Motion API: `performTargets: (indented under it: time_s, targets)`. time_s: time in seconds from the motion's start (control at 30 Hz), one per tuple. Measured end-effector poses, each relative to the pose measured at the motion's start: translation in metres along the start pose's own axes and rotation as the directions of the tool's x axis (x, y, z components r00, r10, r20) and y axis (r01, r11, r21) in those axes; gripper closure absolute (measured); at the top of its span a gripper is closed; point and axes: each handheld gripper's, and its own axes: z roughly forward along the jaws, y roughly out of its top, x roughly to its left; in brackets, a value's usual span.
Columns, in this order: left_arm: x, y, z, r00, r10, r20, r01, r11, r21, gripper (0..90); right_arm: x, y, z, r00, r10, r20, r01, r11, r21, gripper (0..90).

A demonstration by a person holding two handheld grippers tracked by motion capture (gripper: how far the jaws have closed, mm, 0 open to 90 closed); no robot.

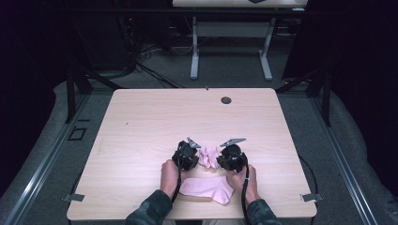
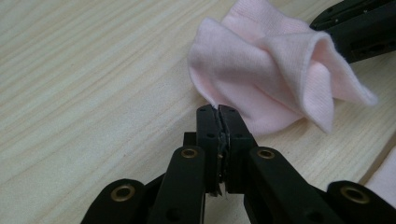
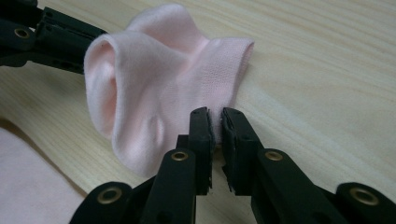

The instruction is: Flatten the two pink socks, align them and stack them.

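Note:
A crumpled pink sock point(image 1: 209, 157) lies on the wooden table point(image 1: 187, 117) between my two grippers. The left gripper point(image 1: 198, 158) has its jaws shut on the sock's near edge point(image 2: 243, 70), the tips point(image 2: 217, 112) pinching the fabric where it meets the table. From the other side, the right gripper point(image 1: 219, 159) is closed on the sock's cuff edge point(image 3: 154, 84), with only a thin slit left between its jaws point(image 3: 217, 119). The cloth bunches up in folds between the two. A second pink sock point(image 1: 209, 189) lies flat near the front edge, between the person's hands.
The flat sock's edge shows at the corner of the left gripper view point(image 2: 385, 179) and of the right gripper view point(image 3: 28, 186). A small dark grommet point(image 1: 226, 100) sits near the table's far edge. Another table's legs point(image 1: 230, 56) stand beyond.

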Motion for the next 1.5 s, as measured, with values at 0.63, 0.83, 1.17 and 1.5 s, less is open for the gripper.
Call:
performTargets:
  time_s: [0.63, 0.83, 1.17, 1.5]
  targets:
    - [0.045, -0.010, -0.072, 0.9997, -0.008, -0.021, 0.007, 0.9993, -0.037, 85.2, 0.012, 0.006, -0.032, 0.9996, -0.001, -0.030, 0.000, 0.999, -0.035, 82.6]
    - [0.057, -0.016, -0.057, 0.9928, -0.119, -0.012, 0.118, 0.9923, -0.037, 54.1, -0.002, 0.004, -0.015, 0.9995, 0.024, 0.020, -0.024, 1.000, 0.016, 71.9]
    - [0.066, -0.012, -0.030, 0.9863, -0.147, -0.075, 0.149, 0.9887, 0.020, 49.1, -0.010, 0.003, -0.020, 0.9981, 0.056, 0.026, -0.055, 0.998, -0.003, 54.3]
    - [0.056, -0.005, -0.016, 0.9863, -0.082, -0.143, 0.092, 0.9936, 0.065, 65.2, 0.001, 0.013, -0.003, 0.9977, -0.018, 0.066, 0.015, 0.999, 0.041, 59.9]
